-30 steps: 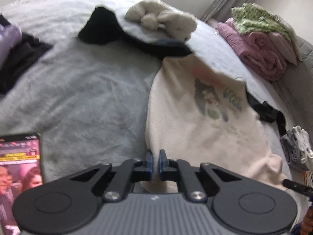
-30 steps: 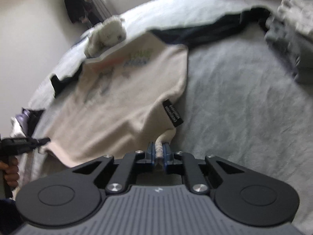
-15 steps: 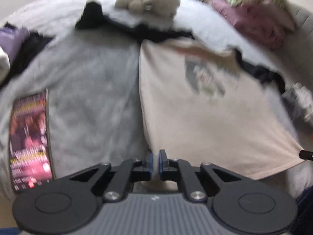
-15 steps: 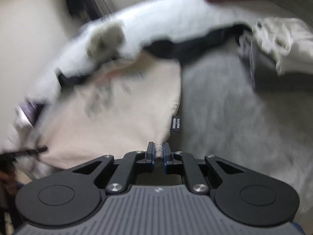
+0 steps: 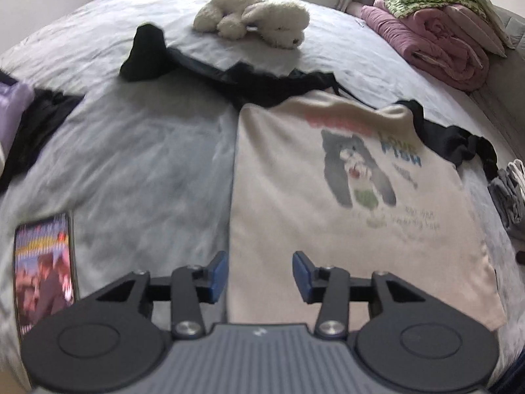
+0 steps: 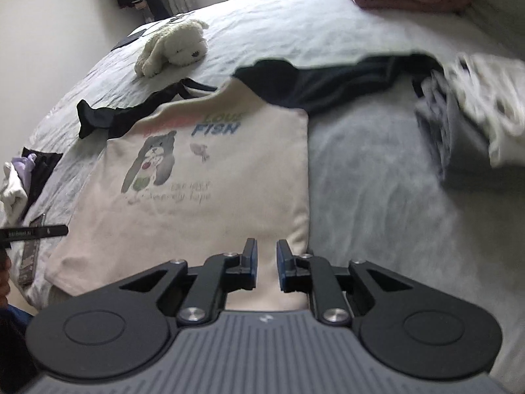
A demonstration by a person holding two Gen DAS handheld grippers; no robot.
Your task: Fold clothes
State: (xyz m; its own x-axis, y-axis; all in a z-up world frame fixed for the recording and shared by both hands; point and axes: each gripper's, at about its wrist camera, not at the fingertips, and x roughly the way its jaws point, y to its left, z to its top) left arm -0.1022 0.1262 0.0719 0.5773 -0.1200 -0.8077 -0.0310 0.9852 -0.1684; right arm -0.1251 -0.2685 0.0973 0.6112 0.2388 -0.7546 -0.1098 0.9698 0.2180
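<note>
Cream shirt flat, long axis running away from both grippers – left gripper and right gripper jaws opening over near hem, seemingly nothing pinched

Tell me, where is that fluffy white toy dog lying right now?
The toy dog lies at the far end of the bed, beyond the black garment and the cream T-shirt; the right wrist view shows it upper left.

The cream T-shirt is soft matt cloth (its print faded). The plush toy looks fluffy; the phone glossy.
</note>
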